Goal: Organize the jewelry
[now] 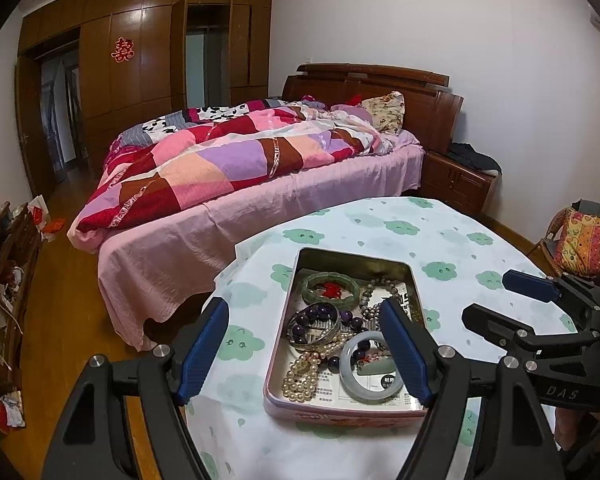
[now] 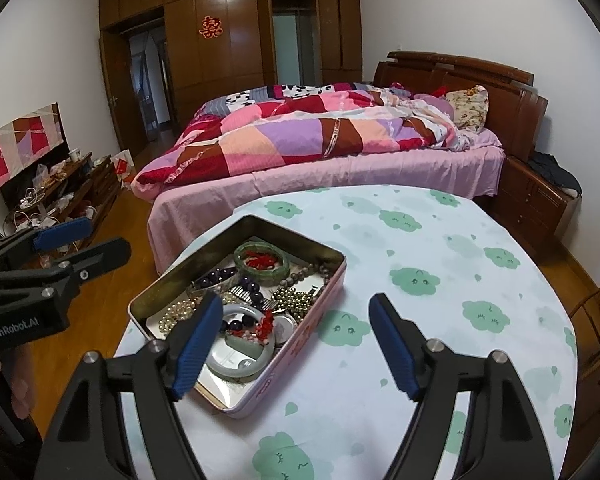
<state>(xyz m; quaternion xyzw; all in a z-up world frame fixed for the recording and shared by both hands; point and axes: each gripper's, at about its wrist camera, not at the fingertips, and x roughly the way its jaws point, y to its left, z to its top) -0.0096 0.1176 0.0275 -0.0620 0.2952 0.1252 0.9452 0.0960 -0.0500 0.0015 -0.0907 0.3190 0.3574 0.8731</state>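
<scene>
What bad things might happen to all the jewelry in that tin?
1. The pearl strand lies tangled with the purple beads; lifting one may drag the other out.
2. The pale bangle might crack if dropped.
3. The tin sits near the table's edge, so a nudge could tip it off.

A home bedroom — quilted bed (image 1: 236,160), wooden wardrobe (image 1: 140,60), nightstand (image 1: 456,178).

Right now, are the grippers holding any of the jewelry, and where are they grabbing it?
No, nothing is held. The left gripper and the right gripper both hang open over the tin of jewelry, and no bracelet or beads are pinched between their fingers.
</scene>
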